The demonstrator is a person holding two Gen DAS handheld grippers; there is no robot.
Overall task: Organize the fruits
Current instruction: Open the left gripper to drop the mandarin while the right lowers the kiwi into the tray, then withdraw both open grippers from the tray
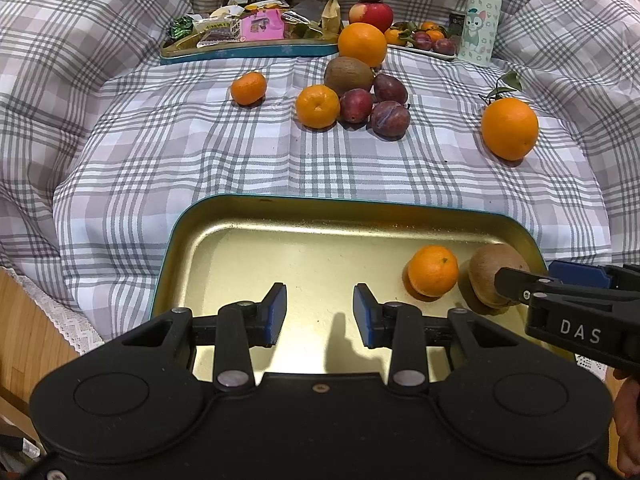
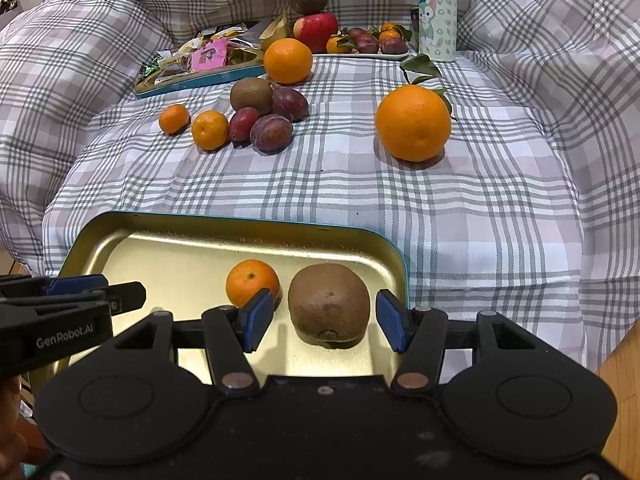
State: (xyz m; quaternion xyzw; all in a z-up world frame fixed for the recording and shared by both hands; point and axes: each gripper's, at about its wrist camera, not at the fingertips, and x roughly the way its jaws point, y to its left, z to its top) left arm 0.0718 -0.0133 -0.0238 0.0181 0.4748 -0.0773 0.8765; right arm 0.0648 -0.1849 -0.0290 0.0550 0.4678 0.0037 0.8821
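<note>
Near edge of the bench, on the checked cloth (image 2: 480,208): gold tray (image 2: 168,248) with a mandarin (image 2: 252,282) and a kiwi (image 2: 328,304) side by side at its right end. Right claw (image 2: 320,320) open, pads either side of the kiwi with gaps showing, gripping nothing. Left claw (image 1: 320,314) parted narrowly over bare tray floor, empty. Farther back on the cloth: a big orange (image 2: 412,122) alone to the right; to the left a cluster of two mandarins, a kiwi and three plums (image 2: 272,132). Behind: snack tray (image 1: 248,46), bottle (image 1: 478,20).
</note>
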